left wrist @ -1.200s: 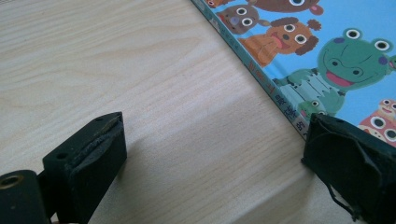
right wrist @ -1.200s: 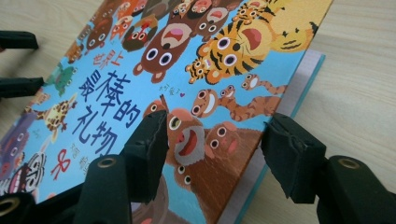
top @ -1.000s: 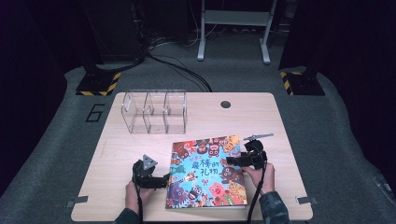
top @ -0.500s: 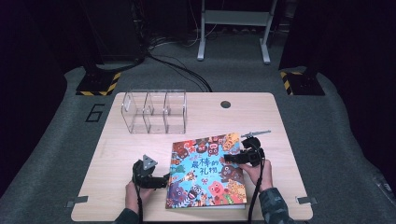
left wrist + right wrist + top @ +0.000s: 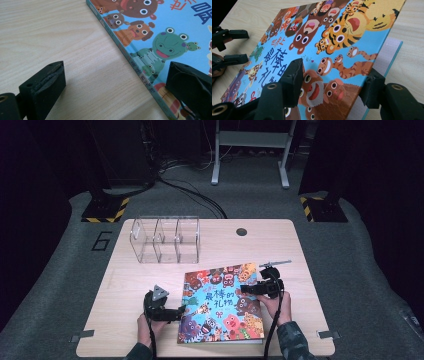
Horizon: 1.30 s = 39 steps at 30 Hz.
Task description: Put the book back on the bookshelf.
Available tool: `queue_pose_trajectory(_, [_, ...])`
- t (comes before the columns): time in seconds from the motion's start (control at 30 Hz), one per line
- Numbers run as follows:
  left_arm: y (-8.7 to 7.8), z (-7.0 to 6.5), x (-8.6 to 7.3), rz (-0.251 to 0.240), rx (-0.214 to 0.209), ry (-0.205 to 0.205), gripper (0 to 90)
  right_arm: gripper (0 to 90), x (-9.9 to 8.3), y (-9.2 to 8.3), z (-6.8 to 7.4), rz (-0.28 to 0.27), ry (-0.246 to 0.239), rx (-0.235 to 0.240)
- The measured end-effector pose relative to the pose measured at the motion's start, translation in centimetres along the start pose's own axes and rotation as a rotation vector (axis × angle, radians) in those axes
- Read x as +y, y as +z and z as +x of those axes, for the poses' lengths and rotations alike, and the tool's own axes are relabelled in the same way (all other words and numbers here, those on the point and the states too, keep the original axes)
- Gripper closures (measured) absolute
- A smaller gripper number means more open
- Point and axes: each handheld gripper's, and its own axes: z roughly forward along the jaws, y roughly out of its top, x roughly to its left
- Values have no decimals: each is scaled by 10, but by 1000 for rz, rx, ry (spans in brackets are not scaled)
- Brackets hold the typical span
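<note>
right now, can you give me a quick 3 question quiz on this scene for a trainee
1. True or false: the book stands inside the clear organiser.
2. What sits between the open jaws of the left gripper? A the book's spine edge; B a pen; C the organiser's wall.
3. What shows beneath the raised cover at the right gripper?

Key:
1. False. It lies on the table, apart from the organiser.
2. A.
3. A pale inner page. The right gripper's jaws have just been closing, with the cover between them.
</note>
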Motion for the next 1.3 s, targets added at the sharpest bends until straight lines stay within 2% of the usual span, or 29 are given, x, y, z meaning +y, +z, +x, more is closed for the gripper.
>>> queue_pose_trajectory(0.13, [0,1,0,3,-6,8,24,426,3,0,1,11,-15,-7])
queue_pose_trajectory(0.2, [0,1,0,2,-7,9,24,424,5,-1,3,23,0,-7])
queue_pose_trajectory(0.43, [0,1,0,4,-15,16,24,353,17,4,9,49,-44,-42])
queue_pose_trajectory(0.6, [0,1,0,5,-17,19,26,329,24,8,8,27,-37,-21])
queue_pose_trajectory(0.73, [0,1,0,2,-15,18,26,362,29,11,3,29,-34,-9])
queue_pose_trajectory(0.9, [0,2,0,7,-21,19,27,384,36,13,0,5,-21,27])
queue_pose_trajectory(1.07, [0,2,0,4,-24,18,26,410,43,22,4,23,-45,22])
queue_pose_trajectory(1.1, [0,2,0,3,-25,18,26,425,43,22,4,13,-51,25])
queue_pose_trajectory(1.3, [0,2,0,4,-26,19,26,472,41,20,-1,-3,-29,55])
